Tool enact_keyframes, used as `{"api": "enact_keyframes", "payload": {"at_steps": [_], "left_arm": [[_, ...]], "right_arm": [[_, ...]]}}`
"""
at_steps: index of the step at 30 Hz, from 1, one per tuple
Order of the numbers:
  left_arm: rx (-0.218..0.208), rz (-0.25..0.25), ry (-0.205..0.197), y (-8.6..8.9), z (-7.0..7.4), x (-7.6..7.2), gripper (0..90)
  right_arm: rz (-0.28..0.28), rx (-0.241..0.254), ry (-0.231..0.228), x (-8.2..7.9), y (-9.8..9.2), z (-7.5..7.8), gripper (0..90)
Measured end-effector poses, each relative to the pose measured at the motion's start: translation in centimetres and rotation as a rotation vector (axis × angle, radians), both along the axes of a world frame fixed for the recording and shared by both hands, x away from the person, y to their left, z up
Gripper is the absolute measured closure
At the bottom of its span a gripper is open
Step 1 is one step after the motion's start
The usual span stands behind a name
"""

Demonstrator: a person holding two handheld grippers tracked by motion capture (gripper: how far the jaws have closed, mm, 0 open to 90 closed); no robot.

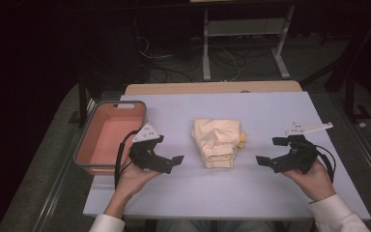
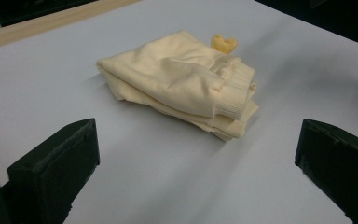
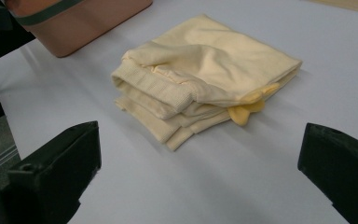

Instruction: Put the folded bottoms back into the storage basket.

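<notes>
Cloth is the thing to handle: a pale yellow folded garment (image 1: 217,142) lies in the middle of the white table (image 1: 270,116), well apart from both grippers. It is folded into several layers, with ribbed cuffs or a hem showing at the near end and a small darker yellow tab (image 3: 244,112) poking out at its right side.

By the look of it the garment is light, soft and limp. It should not slip much in the jaws, and nothing about it seems fragile, but it will sag and the folds will likely fall open if lifted by a single layer. The thick ribbed stack (image 2: 228,109) at the near end looks the best hold, since a pinch there would catch all the layers at once. A hold at each side of that end would probably keep the bundle together.

To the left, a pink bin (image 1: 110,136) with a grey rim stands at the table's edge, just beside the left gripper (image 1: 166,163).

That gripper hovers near-left of the garment, jaws spread wide, holding nothing. The right gripper (image 1: 269,158) hovers near-right of it, jaws likewise wide apart and empty. Both point inward toward the garment.
</notes>
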State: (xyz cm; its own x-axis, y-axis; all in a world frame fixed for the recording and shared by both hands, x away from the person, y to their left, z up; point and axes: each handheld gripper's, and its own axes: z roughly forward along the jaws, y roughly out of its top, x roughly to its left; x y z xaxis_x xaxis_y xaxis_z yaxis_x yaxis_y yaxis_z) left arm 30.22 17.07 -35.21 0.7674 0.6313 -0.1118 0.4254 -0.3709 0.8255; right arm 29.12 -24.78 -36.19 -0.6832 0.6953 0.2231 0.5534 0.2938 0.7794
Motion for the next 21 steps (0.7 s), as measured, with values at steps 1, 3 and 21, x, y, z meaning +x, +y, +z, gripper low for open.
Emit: {"api": "enact_keyframes", "payload": {"at_steps": [1,3,21], "left_arm": [[0.000,-0.001,0.001,0.0,0.1,0.2,0.0],[0.002,-0.001,0.003,-0.1,0.2,0.5,0.0],[-0.014,0.033,0.019,0.1,0.5,2.7,0.0]], "right_arm": [[0.000,-0.001,0.003,0.1,0.1,0.0,0.0],[0.002,-0.004,0.006,0.4,0.2,-0.2,0.0],[0.001,-0.018,0.040,2.8,1.7,-0.7,0.0]]}}
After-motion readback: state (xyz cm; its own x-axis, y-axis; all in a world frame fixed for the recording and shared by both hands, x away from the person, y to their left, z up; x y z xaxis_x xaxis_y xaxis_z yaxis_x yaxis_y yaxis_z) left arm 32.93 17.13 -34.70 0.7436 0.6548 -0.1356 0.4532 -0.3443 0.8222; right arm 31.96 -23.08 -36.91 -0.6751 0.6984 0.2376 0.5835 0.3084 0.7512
